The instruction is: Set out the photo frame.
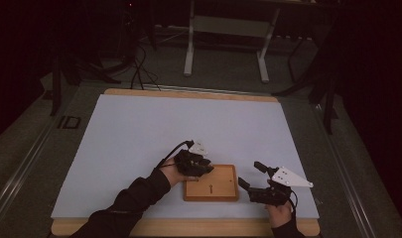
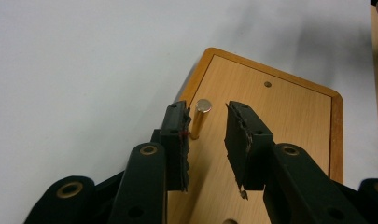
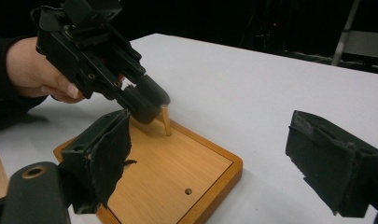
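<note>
Brass peg [image 2: 199, 119] standing upright in corner hole of wooden board [image 2: 289, 135]; seemingly seated. Left tongs [image 2: 206, 122] spread around peg, one pad beside it. Right tongs [image 3: 214, 154] spread wide, empty, beside board. Other holes unfilled.

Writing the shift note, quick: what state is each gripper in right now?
Left gripper: open, jaws around the upright brass peg in the wooden board, not clamping.
Right gripper: open, empty.

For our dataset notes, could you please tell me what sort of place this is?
Probably a darkened lab or workshop: a white-topped wooden table, cables on the grey floor, and a pale metal stand behind.
</note>
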`<state>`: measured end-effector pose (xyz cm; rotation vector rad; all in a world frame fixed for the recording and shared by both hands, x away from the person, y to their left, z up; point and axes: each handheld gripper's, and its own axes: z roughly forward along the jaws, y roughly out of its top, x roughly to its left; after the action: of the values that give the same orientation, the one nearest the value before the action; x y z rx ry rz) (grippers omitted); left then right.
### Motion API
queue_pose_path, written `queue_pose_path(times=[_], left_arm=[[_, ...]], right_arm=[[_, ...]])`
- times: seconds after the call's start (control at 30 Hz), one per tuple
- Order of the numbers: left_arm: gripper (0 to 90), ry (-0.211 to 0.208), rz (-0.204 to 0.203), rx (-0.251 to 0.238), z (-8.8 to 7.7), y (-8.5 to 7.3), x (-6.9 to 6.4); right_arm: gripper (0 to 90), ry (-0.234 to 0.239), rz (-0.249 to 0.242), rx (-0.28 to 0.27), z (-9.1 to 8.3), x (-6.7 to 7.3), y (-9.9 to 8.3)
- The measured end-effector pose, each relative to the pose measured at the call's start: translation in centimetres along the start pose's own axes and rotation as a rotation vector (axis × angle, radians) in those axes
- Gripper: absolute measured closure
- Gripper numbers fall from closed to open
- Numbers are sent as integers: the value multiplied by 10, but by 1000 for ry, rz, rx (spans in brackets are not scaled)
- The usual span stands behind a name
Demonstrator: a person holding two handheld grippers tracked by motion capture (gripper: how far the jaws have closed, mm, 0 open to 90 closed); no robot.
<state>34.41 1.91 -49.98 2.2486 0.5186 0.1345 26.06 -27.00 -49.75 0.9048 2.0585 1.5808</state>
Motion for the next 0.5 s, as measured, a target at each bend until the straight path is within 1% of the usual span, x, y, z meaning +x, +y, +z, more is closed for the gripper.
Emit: queue_pose_path(times=[0.07, 0.1, 0.13, 0.2, 0.23, 0.3, 0.33, 0.43, 0.5], left_arm=[[690, -2, -4, 1, 3, 1, 1], [691, 3, 2, 2, 4, 1, 1], [699, -2, -4, 1, 5, 2, 2], [714, 5, -5, 2, 8, 2, 2], [733, 0, -6, 6, 9, 2, 3], [737, 4, -9, 9, 10, 2, 4], [770, -1, -12, 11, 10, 1, 5], [811, -4, -14, 9, 11, 2, 4], [824, 4, -7, 13, 11, 2, 3]], right_arm=[[137, -1, 4, -1, 0, 0, 0], [137, 0, 4, 0, 0, -1, 0], [137, -1, 6, 0, 0, -1, -1], [137, 2, 6, 4, 1, -1, -1], [138, 3, 7, 6, 1, -1, -1], [137, 4, 6, 7, 2, -1, -1], [137, 4, 7, 7, 2, -1, -1], [137, 5, 8, 7, 2, -1, -1], [137, 7, 5, 9, 2, -1, -1]])
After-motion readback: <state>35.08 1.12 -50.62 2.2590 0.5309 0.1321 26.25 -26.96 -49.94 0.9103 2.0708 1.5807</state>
